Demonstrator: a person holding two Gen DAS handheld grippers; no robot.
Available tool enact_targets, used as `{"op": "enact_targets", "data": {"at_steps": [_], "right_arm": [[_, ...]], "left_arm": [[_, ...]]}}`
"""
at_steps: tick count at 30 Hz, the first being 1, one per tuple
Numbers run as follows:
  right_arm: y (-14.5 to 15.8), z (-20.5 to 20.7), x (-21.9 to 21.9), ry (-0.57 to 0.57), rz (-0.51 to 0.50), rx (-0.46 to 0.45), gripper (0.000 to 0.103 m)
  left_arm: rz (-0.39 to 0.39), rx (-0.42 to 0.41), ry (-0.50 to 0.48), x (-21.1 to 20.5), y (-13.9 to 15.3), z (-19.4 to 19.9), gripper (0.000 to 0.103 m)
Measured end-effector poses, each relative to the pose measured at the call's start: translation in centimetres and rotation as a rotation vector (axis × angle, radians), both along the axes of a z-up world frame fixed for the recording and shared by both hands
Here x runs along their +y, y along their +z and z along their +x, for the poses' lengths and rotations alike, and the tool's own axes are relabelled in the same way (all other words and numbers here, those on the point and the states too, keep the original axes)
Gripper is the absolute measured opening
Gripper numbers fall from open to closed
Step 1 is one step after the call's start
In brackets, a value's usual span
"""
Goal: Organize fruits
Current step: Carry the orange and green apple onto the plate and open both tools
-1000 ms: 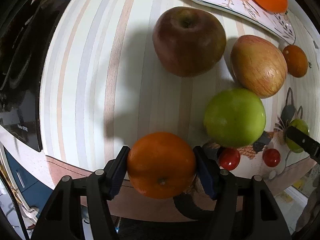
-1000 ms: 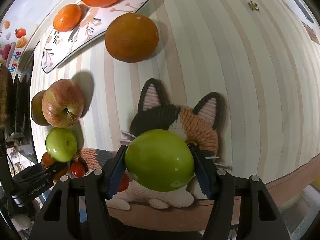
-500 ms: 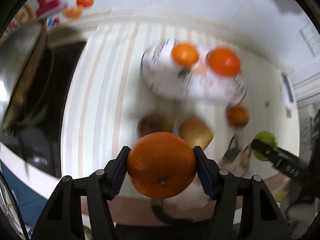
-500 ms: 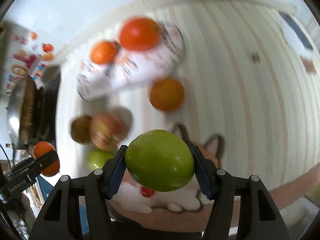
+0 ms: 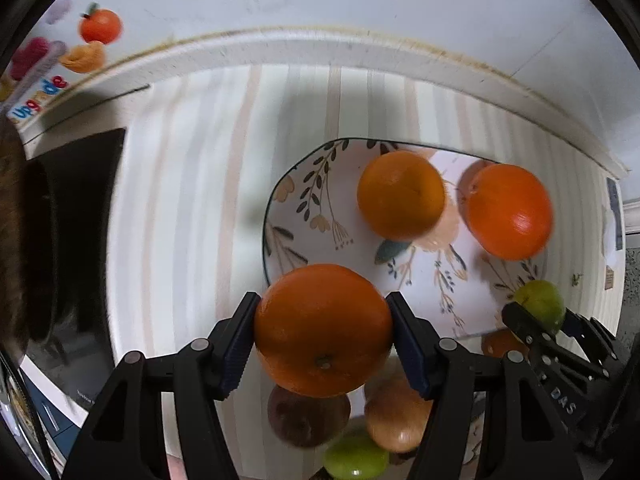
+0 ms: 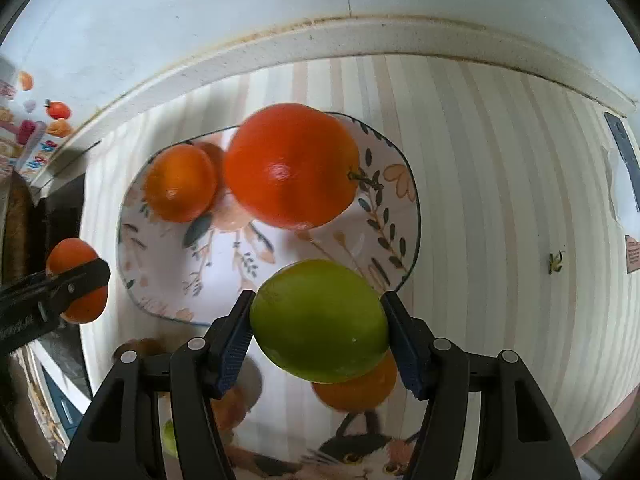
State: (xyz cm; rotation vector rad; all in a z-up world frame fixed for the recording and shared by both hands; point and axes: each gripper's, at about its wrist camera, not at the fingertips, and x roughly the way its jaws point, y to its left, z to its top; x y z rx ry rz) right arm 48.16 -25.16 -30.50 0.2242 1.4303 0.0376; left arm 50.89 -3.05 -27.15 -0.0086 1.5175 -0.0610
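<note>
My left gripper (image 5: 323, 330) is shut on an orange (image 5: 323, 330) and holds it above the near left edge of a floral plate (image 5: 316, 208). My right gripper (image 6: 318, 322) is shut on a green apple (image 6: 318, 322) above the plate's (image 6: 224, 276) near right edge. The plate holds two oranges (image 5: 400, 194) (image 5: 508, 210); they show in the right wrist view as a small one (image 6: 180, 182) and a big one (image 6: 290, 164). The right gripper with the green apple (image 5: 540, 304) shows in the left wrist view; the left one with its orange (image 6: 76, 280) shows in the right wrist view.
Below the grippers on the striped cloth lie a dark red apple (image 5: 308, 416), a yellow-red apple (image 5: 394, 416), a green apple (image 5: 356, 458), a loose orange (image 6: 356, 388) and a knitted cat mat (image 6: 352, 452). A black stove (image 5: 76, 248) stands left; the wall is behind.
Both grippers have lifted with their fruit and moved forward from over the cat mat and apples to the plate's near edge. Both stay shut.
</note>
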Motion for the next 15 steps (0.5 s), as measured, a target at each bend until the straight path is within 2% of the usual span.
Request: {"op": "enact_targets", "data": {"at_steps": [4,8,10,11,12,13,15], "right_arm": [[-1.3,0.8,-0.1,-0.003,-0.022,0.009,0.065],[-1.7,1.4,-0.1,0.002,-0.018,-0.007,0.067],[-1.5,1.6,-0.2,0.002,-0.016,-0.010,0.074],[-1.3,1.7,-0.2,0.002,-0.021,-0.016,0.087],[-1.0,1.6,-0.3,0.003,-0.026,-0.021,0.094],[-0.8,1.6,-0.4,0.004,-0.032,-0.023,0.095],[-0.2,1.1,-0.8,-0.001,-0.039,-0.023,0.095]], "left_arm": [[0.036,0.033,-0.002,-0.2,-2.0,1.1,0.062],[0.034,0.075,0.012,0.0,-3.5,1.5,0.062],[0.028,0.061,0.029,0.3,-3.5,1.4,0.062],[0.021,0.059,0.036,0.4,-3.5,1.4,0.062],[0.007,0.056,0.047,0.7,-3.5,1.3,0.064],[-0.004,0.047,0.055,0.9,-3.2,1.3,0.066],[-0.013,0.027,0.060,1.3,-2.6,1.3,0.084]]}}
